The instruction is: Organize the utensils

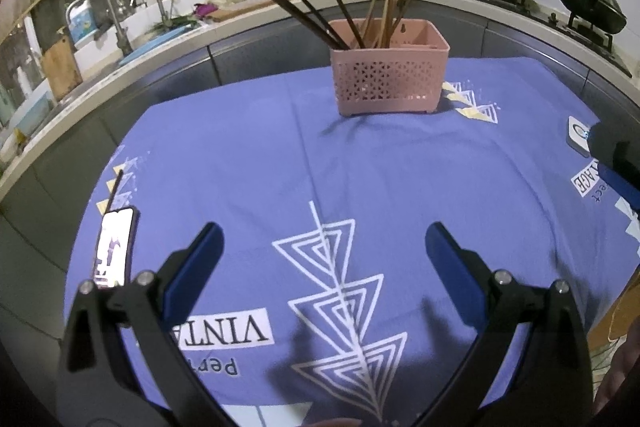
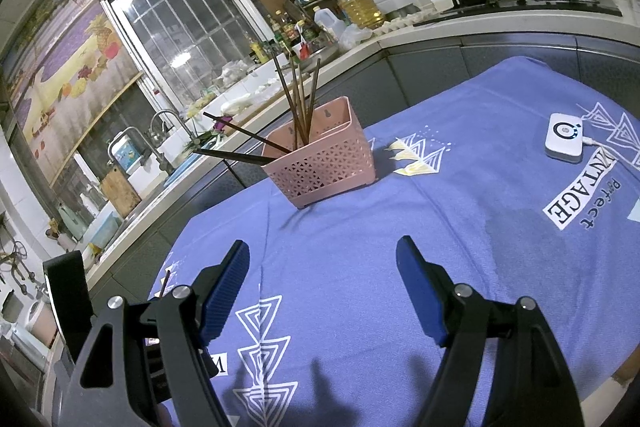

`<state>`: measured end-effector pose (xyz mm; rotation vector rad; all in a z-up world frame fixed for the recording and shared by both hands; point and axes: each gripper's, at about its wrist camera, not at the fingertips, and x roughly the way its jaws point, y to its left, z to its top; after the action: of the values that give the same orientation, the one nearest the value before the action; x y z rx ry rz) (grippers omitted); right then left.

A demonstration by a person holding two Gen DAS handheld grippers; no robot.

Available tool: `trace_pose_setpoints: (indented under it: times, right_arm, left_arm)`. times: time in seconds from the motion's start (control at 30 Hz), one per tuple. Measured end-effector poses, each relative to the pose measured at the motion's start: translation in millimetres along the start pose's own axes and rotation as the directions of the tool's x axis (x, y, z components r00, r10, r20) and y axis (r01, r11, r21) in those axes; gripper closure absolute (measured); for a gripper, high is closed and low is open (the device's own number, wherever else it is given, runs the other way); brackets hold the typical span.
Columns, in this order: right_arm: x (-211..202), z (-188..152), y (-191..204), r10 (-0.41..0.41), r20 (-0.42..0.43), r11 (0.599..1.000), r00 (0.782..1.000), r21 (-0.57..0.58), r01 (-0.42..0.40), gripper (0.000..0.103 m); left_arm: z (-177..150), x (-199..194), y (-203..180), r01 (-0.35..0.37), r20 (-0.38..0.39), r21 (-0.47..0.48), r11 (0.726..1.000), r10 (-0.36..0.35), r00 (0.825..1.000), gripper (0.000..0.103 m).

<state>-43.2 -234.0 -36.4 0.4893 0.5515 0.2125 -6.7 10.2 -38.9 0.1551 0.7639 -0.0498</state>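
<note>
Standing near the far edge of your printed blue cloth (image 1: 240,155), the pink perforated plastic basket (image 1: 388,75) holds slim wooden chopsticks (image 1: 356,15). Your left gripper (image 1: 324,247) and right gripper (image 2: 324,263), ribbed blue pads, gape wide, empty, well short of it.

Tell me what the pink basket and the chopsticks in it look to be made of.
Pink basket: most likely moulded plastic, matte, judging by its uniform colour and regular perforated lattice walls. Chopsticks: the brown ones look like wood or bamboo; the dark ones could be lacquered wood or plastic, hard to tell.
</note>
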Motion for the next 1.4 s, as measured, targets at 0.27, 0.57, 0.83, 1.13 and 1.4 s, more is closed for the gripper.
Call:
trace_pose_setpoints:
  times: [0.27,0.57,0.83,1.13,1.4]
  right_arm:
    - [1.8,-5.8,-2.7,-0.004,-0.001,1.0,1.0,-0.002,0.004,0.027]
    - [7.5,-12.7,2.2,-0.032,-0.031,0.999,0.999,-0.017,0.032,0.027]
    - [8.0,-13.8,7.9,-0.043,-0.044,0.999,0.998,-0.028,0.042,0.027]
    - [4.8,-13.2,11.5,-0.039,-0.041,0.999,0.998,-0.019,0.038,0.027]
    - [4.6,-12.8,11.6,-0.039,-0.042,0.999,0.998,-0.018,0.038,0.027]
  left_arm:
    - [-0.2,0.2,-0.1,0.0,0.0,0.0,1.0,0.0,1.0,0.006]
    - [0.5,-1.5,5.0,0.004,0.009,-0.01,1.0,-0.004,1.0,0.006]
    - [0.2,-2.7,12.2,-0.023,0.016,-0.036,0.999,0.023,1.0,0.006]
    - [-1.9,-0.9,7.8,-0.021,-0.001,-0.023,1.0,0.021,1.0,0.006]
    - [-1.8,0.5,4.3,-0.032,-0.018,-0.01,0.999,0.032,0.999,0.006]
